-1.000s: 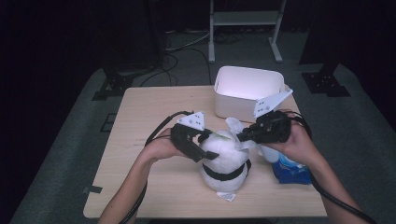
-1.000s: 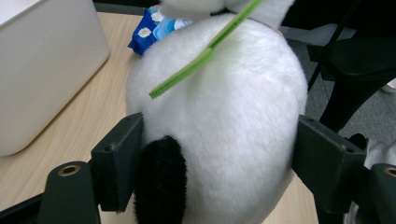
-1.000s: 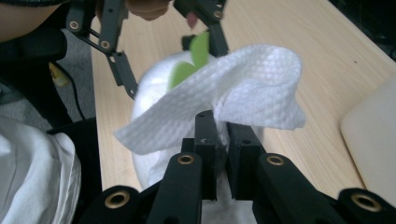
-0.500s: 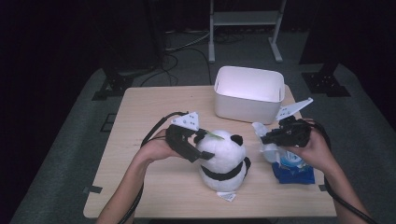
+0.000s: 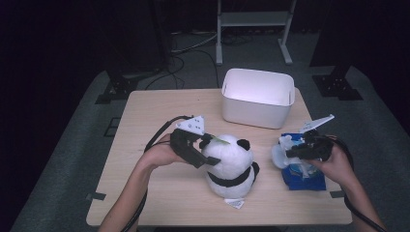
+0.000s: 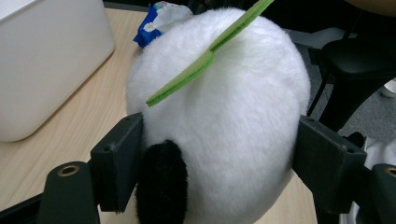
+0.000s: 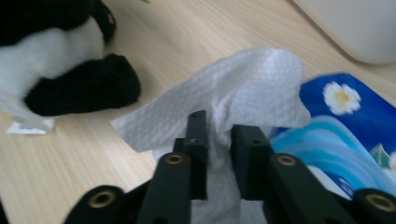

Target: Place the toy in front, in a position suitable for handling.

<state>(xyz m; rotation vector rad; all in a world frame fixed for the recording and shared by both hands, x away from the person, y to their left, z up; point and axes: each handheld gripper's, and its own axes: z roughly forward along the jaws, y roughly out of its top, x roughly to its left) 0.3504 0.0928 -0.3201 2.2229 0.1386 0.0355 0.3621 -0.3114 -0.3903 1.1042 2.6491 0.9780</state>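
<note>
Your left gripper clamps the panda plush by its head — in the left gripper view the two black jaws press into the white fur on either side, with one black ear low beside the near jaw. The plush is round, white and fluffy, with black ears and a black band across its body, and a thin green felt leaf lies slanted across the top of its head. It sits upright on the wooden table, in front of the white bin and apart from it.

Your right gripper is closed on a white tissue — the jaws pinch its crumpled middle, and the embossed sheet fans out above them. It rises from the blue tissue pack printed with a daisy, which lies right of the plush and near the table's right edge.

Bare tabletop lies left of the plush and between the plush and the bin. The gap between the plush and the tissue pack is narrow. A white tag at the foot of the plush lies close to the table's front edge.
</note>
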